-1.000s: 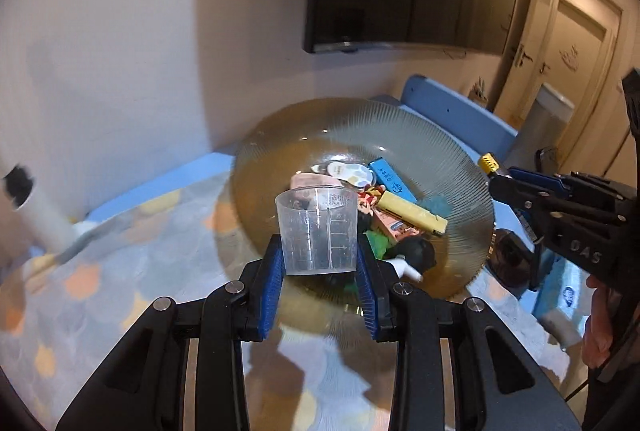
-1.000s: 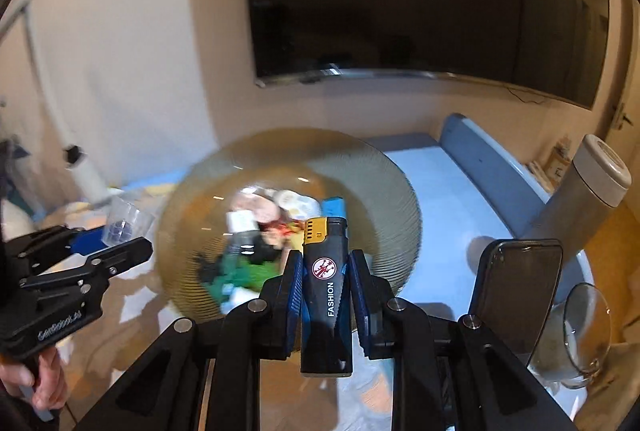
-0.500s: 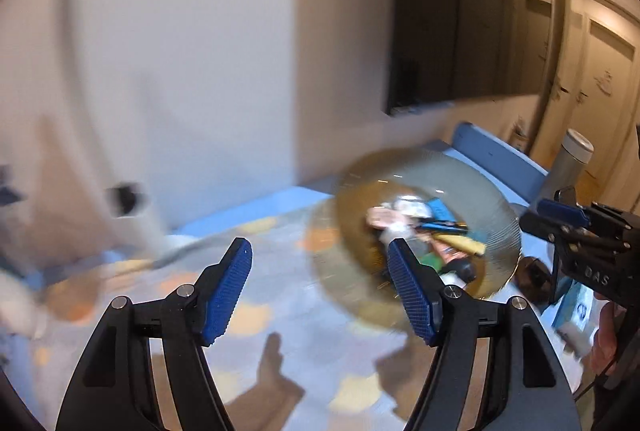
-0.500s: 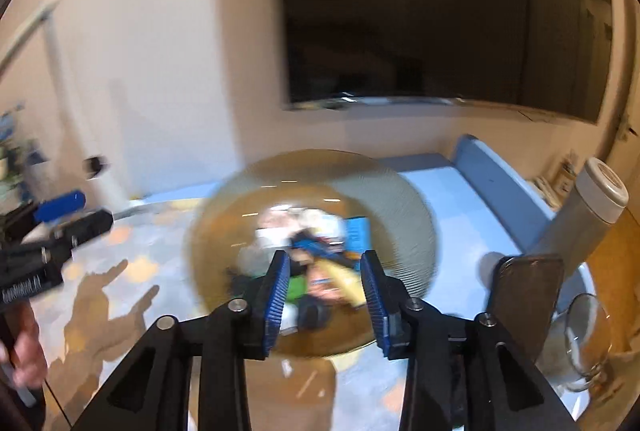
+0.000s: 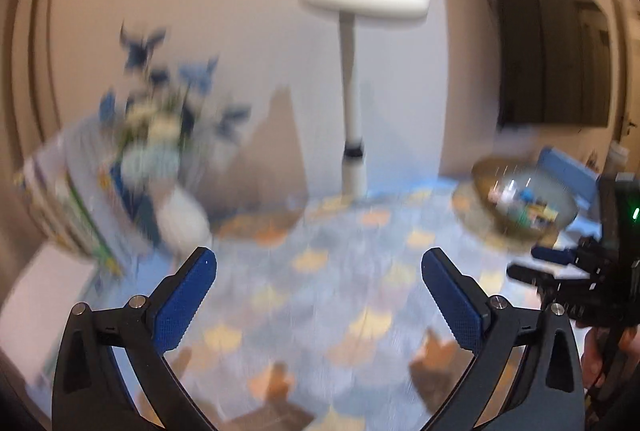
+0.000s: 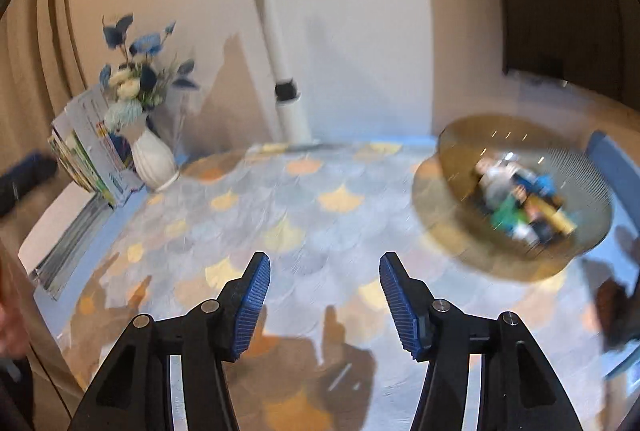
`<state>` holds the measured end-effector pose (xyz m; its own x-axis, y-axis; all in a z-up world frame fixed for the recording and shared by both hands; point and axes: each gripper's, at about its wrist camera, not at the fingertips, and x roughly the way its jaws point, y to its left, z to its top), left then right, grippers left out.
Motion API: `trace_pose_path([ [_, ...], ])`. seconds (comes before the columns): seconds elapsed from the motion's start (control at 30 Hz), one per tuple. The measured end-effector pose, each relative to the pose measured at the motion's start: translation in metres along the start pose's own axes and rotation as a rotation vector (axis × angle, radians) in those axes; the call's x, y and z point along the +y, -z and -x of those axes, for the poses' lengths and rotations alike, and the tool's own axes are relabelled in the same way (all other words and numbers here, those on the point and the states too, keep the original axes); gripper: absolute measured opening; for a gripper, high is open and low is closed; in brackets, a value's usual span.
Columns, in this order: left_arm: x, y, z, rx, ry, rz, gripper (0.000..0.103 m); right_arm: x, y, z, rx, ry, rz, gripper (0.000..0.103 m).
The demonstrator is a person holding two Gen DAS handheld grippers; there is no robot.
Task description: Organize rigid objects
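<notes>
An amber ribbed glass bowl (image 6: pixel 460 151) stands at the right of the table, holding several small objects in a blurred heap (image 6: pixel 520 203); the same bowl (image 5: pixel 480 171) is small at the right edge of the left wrist view. My left gripper (image 5: pixel 319 267) hovers over the patterned tablecloth, its jaws opening wide with nothing between them. My right gripper (image 6: pixel 324 269) is also above the cloth, left of the bowl, its jaws opening and empty. In the left wrist view the right gripper (image 5: pixel 560 263) appears at the far right, held by a hand.
A white vase of blue and white flowers (image 6: pixel 152 155) and a stack of booklets (image 6: pixel 92 147) stand at the table's far left. A white lamp post (image 6: pixel 288 111) rises at the back edge. A dark screen (image 5: pixel 560 51) hangs on the wall at right.
Both grippers let go of what they held, the clear cup on the left and the lighter on the right, and swung left away from the bowl, their jaws now spread apart.
</notes>
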<state>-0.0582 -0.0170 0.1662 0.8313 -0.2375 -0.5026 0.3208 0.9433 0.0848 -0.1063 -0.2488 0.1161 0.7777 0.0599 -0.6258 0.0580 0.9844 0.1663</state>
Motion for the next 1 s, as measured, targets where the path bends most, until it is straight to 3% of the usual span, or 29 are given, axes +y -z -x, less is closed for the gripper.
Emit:
trace_pose_path([
  [0.1, -0.003, 0.045, -0.030, 0.063, 0.013, 0.072, 0.102, 0.006, 0.024, -0.019, -0.046, -0.016, 0.029, 0.057],
  [0.17, -0.004, 0.067, -0.043, 0.076, 0.041, 0.131, 0.102, 0.007, 0.038, -0.038, -0.025, 0.080, 0.079, 0.058],
  [0.23, -0.006, 0.078, -0.054, 0.098, 0.056, 0.180, 0.102, 0.003, 0.045, -0.050, 0.015, 0.067, 0.052, 0.058],
  [0.37, -0.023, 0.083, -0.076, 0.125, -0.010, 0.106, 0.102, -0.006, 0.046, -0.053, 0.020, 0.067, 0.032, 0.061],
  [0.47, -0.025, 0.084, -0.087, 0.176, -0.001, 0.100, 0.102, -0.010, 0.051, -0.058, 0.040, 0.066, 0.022, 0.063],
  [0.7, -0.015, 0.091, -0.083, 0.167, -0.028, 0.140, 0.102, 0.000, 0.053, -0.053, 0.013, 0.092, 0.065, 0.074],
  [1.0, -0.015, 0.091, -0.079, 0.144, -0.029, 0.142, 0.102, 0.007, 0.055, -0.053, 0.005, 0.110, 0.104, 0.075],
])
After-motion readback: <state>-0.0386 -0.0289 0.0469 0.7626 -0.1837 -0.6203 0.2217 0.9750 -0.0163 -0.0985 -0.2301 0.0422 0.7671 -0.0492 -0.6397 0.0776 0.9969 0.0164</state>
